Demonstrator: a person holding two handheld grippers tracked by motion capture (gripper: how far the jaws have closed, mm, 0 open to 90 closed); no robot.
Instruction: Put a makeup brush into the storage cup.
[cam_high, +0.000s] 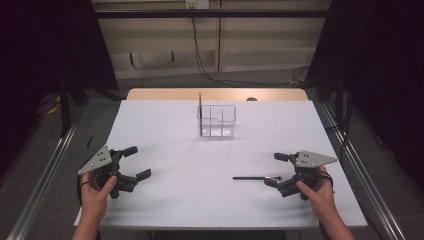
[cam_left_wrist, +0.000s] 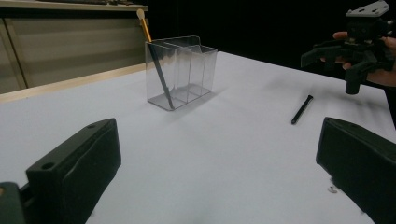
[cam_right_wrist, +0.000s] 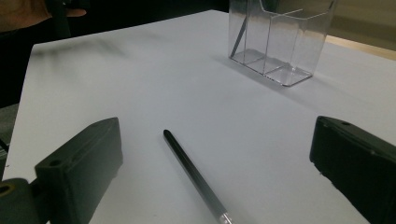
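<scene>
Where pen (cam_right_wrist: 194, 174) lies, between hand-held gripper (cam_right_wrist: 212, 163) jaws

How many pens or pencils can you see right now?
2. One pencil stands tilted in the clear holder's left end compartment; one black pen lies flat on the table by the right gripper.

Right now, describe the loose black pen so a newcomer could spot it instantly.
Start at the white table and find the clear organizer near its far edge. Come toward the person's right hand: the black pen lies flat just in front of the right tongs. Unlike the orange-tipped stick standing in the organizer, it lies loose on the table.
</scene>
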